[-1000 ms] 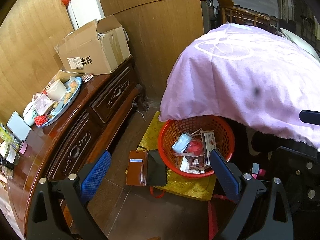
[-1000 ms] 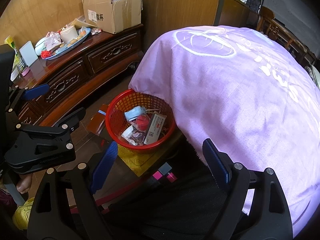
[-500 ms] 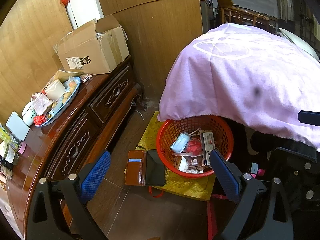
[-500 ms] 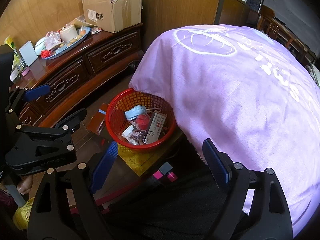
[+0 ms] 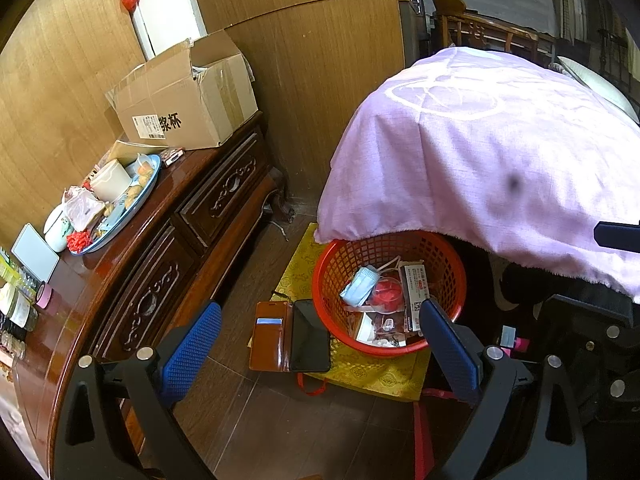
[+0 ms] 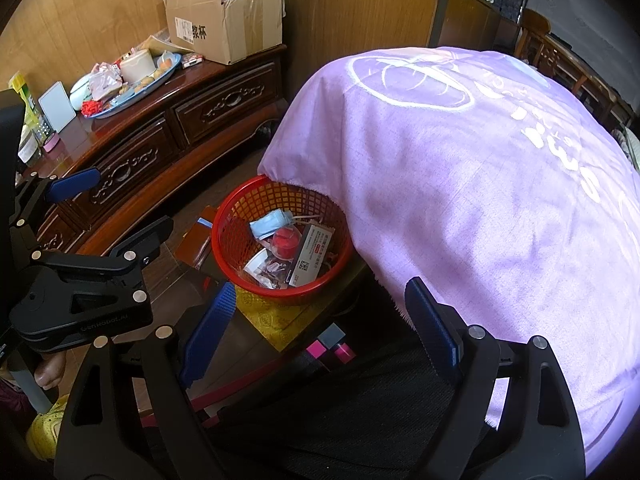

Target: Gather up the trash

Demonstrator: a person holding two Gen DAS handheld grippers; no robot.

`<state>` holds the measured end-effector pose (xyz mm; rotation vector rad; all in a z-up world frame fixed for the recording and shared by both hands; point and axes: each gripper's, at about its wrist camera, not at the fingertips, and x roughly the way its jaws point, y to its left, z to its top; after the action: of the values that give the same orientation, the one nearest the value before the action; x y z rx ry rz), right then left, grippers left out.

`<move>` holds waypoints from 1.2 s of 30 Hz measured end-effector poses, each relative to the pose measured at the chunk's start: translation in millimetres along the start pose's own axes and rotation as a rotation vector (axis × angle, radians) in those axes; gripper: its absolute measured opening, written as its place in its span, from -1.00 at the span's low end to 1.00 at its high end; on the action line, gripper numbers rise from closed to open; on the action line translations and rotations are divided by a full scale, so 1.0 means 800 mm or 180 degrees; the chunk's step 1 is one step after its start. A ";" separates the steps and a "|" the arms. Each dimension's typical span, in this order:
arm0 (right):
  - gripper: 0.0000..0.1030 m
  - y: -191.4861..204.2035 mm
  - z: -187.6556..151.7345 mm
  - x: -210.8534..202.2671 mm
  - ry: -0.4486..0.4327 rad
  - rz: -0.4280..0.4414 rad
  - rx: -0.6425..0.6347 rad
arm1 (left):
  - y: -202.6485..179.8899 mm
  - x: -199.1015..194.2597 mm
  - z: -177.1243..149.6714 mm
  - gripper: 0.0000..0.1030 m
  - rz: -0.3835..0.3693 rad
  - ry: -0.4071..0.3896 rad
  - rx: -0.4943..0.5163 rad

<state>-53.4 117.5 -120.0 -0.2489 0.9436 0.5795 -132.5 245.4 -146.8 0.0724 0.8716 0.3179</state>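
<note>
Two claws (image 5: 316, 344) (image 6: 320, 320) splayed, empty — round red plastic lattice basket (image 5: 332, 276) under nubbly lilac cloth (image 5: 480, 152).

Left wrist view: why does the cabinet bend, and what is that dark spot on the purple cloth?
Left wrist view: the fisheye lens curves the cabinet and darkens the corners; the blurry spot on the cloth looks like a lens smudge, perhaps. Right wrist view: same curving, no such spot on the cloth, brighter light there.

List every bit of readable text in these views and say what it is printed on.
"浆杯": side of the cardboard box on the wooden cabinet.
"GenRobot.AI": body of the left gripper, seen mirrored in the right wrist view.
White shipping label on the box: too small.
Carton in the red basket: print blurred.
</note>
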 end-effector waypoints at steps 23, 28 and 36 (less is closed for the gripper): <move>0.63 0.001 -0.001 0.001 0.0011 0.0007 0.0006 | 0.000 0.002 0.000 0.89 -0.0011 0.0017 -0.0017; 0.63 0.000 0.000 0.002 0.0010 0.0007 0.0003 | 0.001 0.000 0.000 0.89 -0.0014 -0.0031 -0.0006; 0.63 0.000 -0.001 0.002 0.0011 0.0009 0.0004 | 0.003 -0.003 0.002 0.89 -0.0063 -0.0036 -0.0042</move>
<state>-52.9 117.5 -121.3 -0.2475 0.9478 0.5813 -133.6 247.2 -143.4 0.0532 0.8585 0.3043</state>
